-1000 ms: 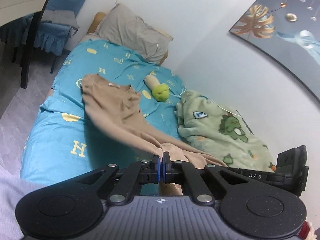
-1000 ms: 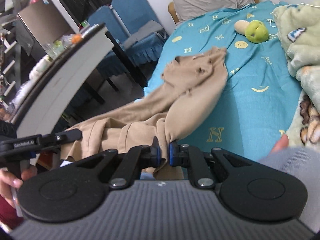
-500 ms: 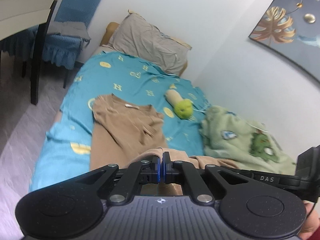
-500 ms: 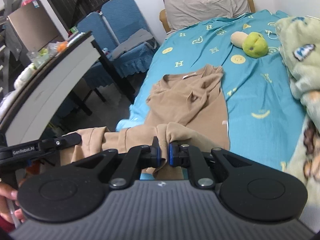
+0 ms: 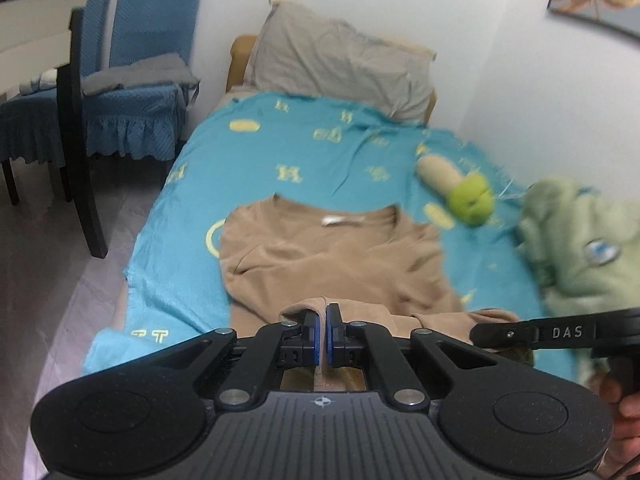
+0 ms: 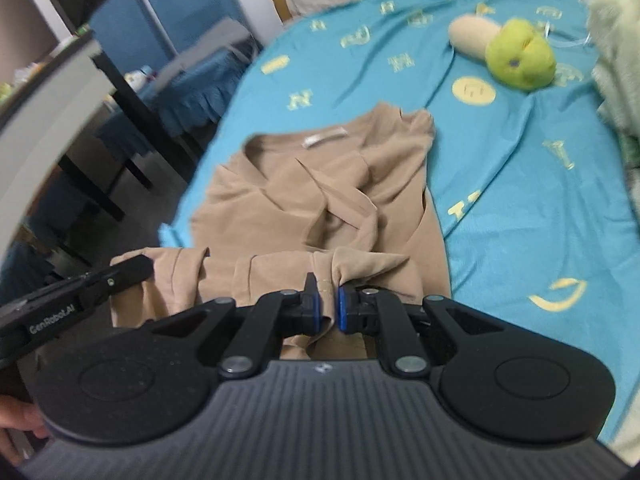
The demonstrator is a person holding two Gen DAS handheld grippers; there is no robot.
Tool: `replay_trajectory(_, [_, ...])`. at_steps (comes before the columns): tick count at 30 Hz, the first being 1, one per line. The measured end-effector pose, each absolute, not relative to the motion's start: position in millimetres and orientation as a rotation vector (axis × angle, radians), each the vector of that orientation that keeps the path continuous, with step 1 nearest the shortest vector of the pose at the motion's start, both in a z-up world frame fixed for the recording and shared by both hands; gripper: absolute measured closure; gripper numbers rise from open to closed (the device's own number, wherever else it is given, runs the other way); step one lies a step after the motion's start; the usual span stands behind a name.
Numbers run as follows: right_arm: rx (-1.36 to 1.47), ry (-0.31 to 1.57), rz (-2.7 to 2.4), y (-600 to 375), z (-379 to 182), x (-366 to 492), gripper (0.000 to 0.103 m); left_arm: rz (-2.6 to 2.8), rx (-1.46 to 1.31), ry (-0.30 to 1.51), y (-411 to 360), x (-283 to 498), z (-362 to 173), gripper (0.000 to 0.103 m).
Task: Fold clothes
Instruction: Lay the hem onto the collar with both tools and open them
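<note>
The rumpled tan knit shirt (image 5: 336,256) lies collar-up on the turquoise patterned bedsheet (image 5: 280,152), its hem pinched by the left gripper (image 5: 323,322) and right gripper (image 6: 327,298).

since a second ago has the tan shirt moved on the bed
Yes. The tan shirt has settled flat on the blue sheet, collar toward the pillow; before, it hung stretched in the air.

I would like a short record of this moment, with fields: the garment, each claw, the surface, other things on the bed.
garment: tan shirt, collar end flat on the bed, near edge lifted
left claw: shut on the near edge of the tan shirt
right claw: shut on a bunched fold of the tan shirt
surface: blue bedsheet with yellow print
other things: green plush toy, grey pillow, green blanket
beside the bed: blue chairs
</note>
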State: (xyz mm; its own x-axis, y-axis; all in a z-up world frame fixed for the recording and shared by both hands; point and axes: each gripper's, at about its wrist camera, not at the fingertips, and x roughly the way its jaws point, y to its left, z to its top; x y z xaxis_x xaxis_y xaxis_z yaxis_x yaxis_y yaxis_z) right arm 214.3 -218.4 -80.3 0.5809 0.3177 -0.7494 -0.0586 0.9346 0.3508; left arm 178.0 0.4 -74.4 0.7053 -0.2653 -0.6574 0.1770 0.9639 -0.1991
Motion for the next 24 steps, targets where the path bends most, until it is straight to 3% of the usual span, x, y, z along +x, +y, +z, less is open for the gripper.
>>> replay_trajectory(5, [0.276, 0.975, 0.213, -211, -118, 243, 0.09, -0.21, -0.109, 0.804, 5, 208, -125, 0.098])
replay_trajectory(12, [0.265, 0.987, 0.187, -204, -127, 251, 0.087, -0.198, -0.088, 0.808, 3, 212, -128, 0.092])
replay_trajectory(14, [0.263, 0.987, 0.185, -204, -125, 249, 0.087, -0.191, -0.073, 0.796, 0, 204, -120, 0.064])
replay_trajectory(16, [0.251, 0.978, 0.189, -204, -118, 245, 0.082, -0.188, -0.056, 0.768, -2, 192, -110, 0.054])
replay_trajectory(18, [0.242, 0.942, 0.202, -205, -106, 233, 0.069, -0.191, -0.046, 0.74, -5, 176, -96, 0.049])
replay_trajectory(20, [0.23, 0.894, 0.206, -206, -93, 219, 0.042, -0.188, -0.052, 0.712, -5, 159, -82, 0.034])
replay_trajectory(21, [0.213, 0.854, 0.205, -206, -85, 207, 0.023, -0.188, -0.056, 0.696, -5, 149, -74, 0.031])
replay_trajectory(22, [0.196, 0.814, 0.206, -206, -76, 196, 0.013, -0.192, -0.056, 0.676, -6, 139, -65, 0.024])
replay_trajectory(24, [0.175, 0.746, 0.226, -207, -60, 177, 0.014, -0.203, -0.04, 0.63, -7, 119, -48, 0.016])
